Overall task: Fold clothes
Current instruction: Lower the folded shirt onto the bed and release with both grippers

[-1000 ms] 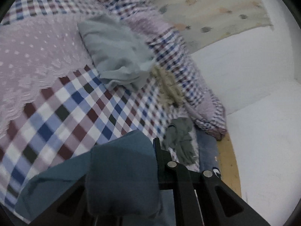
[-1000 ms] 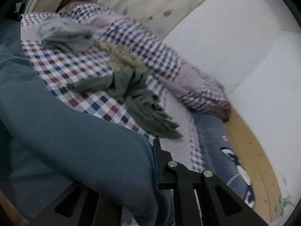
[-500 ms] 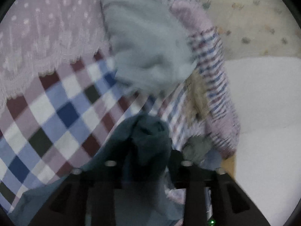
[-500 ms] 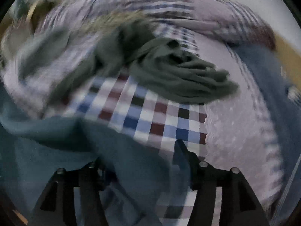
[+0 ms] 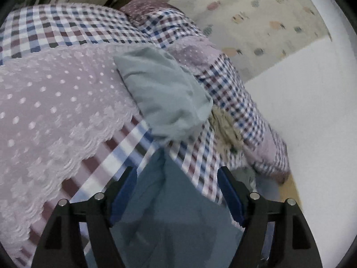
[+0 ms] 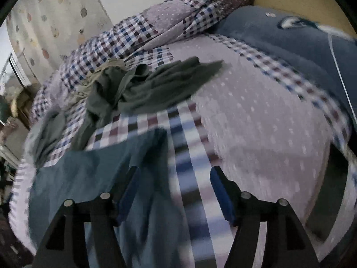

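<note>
Both fingers spread wide, left gripper [image 5: 177,178], right gripper [image 6: 174,178], teal garment [image 5: 178,218] lying loose between, no legible writing.

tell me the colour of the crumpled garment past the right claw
Dark olive green, clearest in the right wrist view.

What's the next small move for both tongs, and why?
Probably close the left tongs on the teal cotton garment bunched between their open fingers; the right tongs are also open, with that garment's edge by their left finger.
</note>
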